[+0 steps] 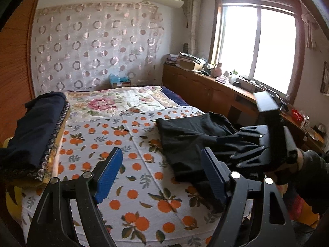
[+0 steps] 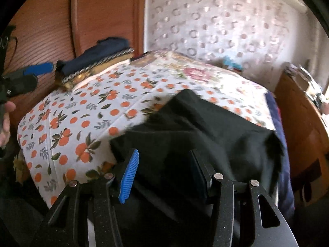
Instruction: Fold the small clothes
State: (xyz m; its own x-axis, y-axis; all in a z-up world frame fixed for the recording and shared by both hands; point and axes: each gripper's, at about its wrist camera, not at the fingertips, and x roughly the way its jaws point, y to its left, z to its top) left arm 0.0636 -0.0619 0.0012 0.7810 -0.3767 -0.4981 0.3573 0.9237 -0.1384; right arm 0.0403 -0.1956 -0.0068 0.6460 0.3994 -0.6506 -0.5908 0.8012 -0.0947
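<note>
A black garment lies rumpled on the right side of the orange-print bed sheet. My left gripper hovers open over the sheet, its blue pads wide apart with nothing between them; the garment's edge lies just right of it. My right gripper hangs over the garment's right part. In the right wrist view the right gripper stands open above the black garment, its pads not pressing the cloth. The left gripper shows at the far left, held by a hand.
A folded dark navy garment rests on a trimmed yellow stack at the bed's left edge. A wooden wardrobe stands to the left. A cluttered wooden cabinet runs under the window on the right. A floral quilt covers the far bed.
</note>
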